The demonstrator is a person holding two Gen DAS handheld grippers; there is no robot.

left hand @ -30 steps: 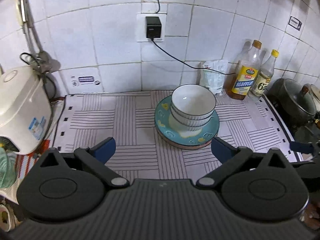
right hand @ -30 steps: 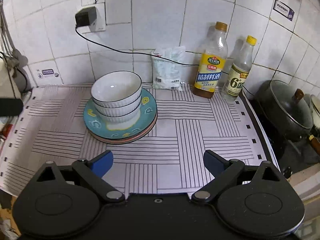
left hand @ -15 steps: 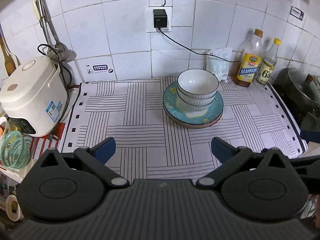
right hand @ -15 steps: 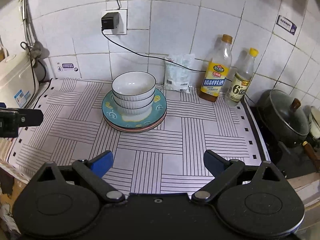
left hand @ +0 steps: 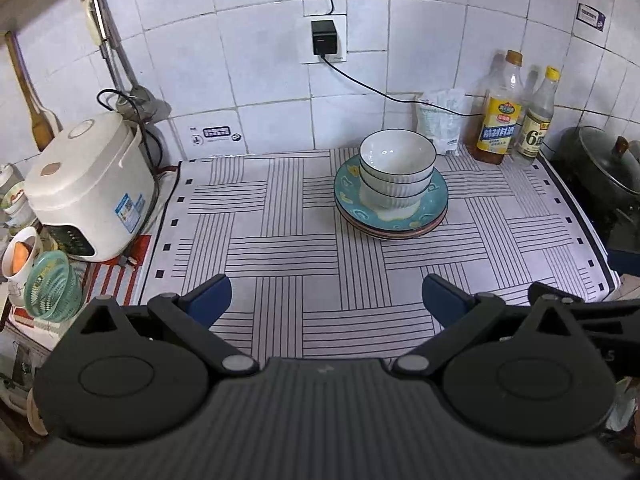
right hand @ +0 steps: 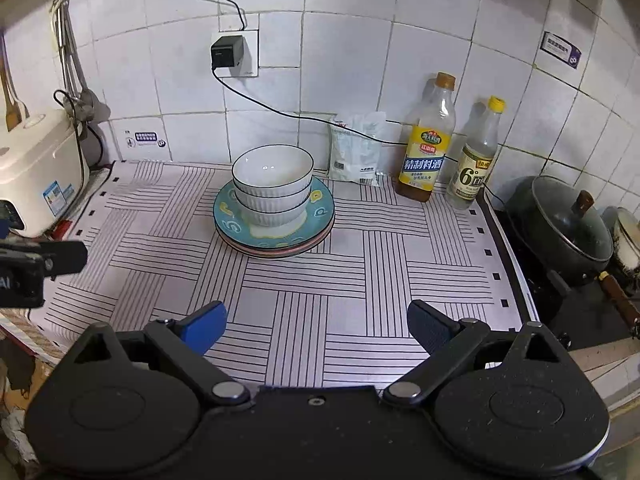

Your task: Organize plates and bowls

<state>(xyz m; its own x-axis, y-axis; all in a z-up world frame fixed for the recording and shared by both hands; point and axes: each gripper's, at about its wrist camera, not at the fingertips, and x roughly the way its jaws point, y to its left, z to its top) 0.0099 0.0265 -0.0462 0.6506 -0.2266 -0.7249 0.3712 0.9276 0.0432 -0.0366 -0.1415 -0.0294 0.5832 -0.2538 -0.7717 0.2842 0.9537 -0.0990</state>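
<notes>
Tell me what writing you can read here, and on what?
"精制料酒": label of the tall bottle.
"6°": label of the small bottle.
Too small or blurred: the bag, both wall stickers, the rice cooker label.
</notes>
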